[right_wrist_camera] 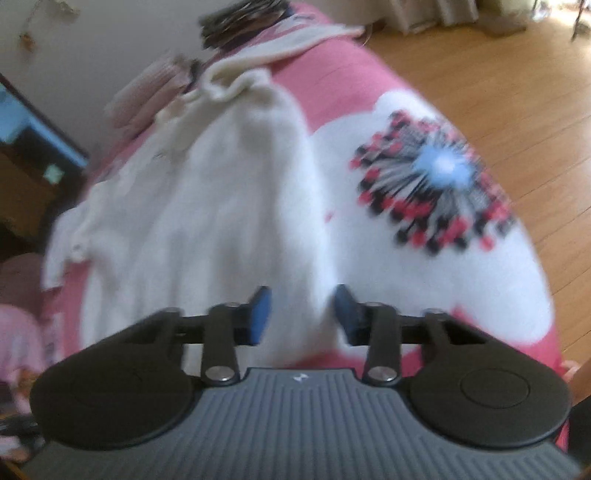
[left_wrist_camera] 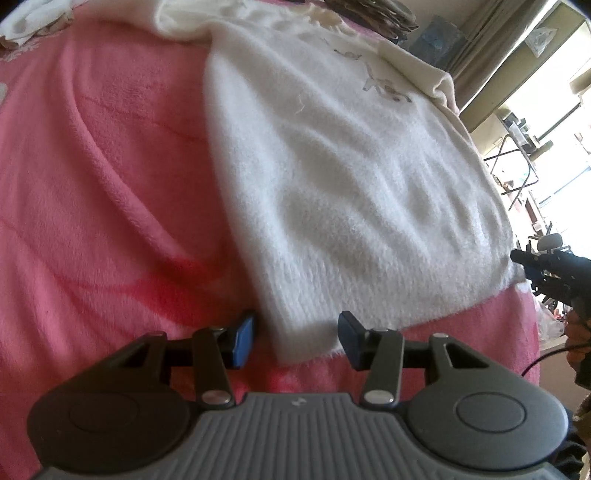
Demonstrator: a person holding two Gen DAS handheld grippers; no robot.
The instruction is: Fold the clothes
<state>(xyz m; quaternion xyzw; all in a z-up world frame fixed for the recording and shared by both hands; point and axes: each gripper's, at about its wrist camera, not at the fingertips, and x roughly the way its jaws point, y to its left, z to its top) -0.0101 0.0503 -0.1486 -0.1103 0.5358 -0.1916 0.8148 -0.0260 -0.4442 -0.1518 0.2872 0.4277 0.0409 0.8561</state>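
A fluffy white sweater (left_wrist_camera: 343,177) lies spread flat on a pink blanket (left_wrist_camera: 92,184). My left gripper (left_wrist_camera: 297,338) is open, its blue pads on either side of the sweater's near left hem corner. My right gripper (right_wrist_camera: 301,314) is open around the near right hem corner of the sweater (right_wrist_camera: 207,221); this view is blurred. The right gripper also shows in the left wrist view (left_wrist_camera: 546,269) at the sweater's right corner.
The blanket (right_wrist_camera: 369,62) has a white patch with a red, black and blue print (right_wrist_camera: 432,181). Other cloth (left_wrist_camera: 33,18) lies at the far left and a dark striped pile (right_wrist_camera: 243,18) at the far end. Wooden floor (right_wrist_camera: 517,92) lies beyond the bed's right edge.
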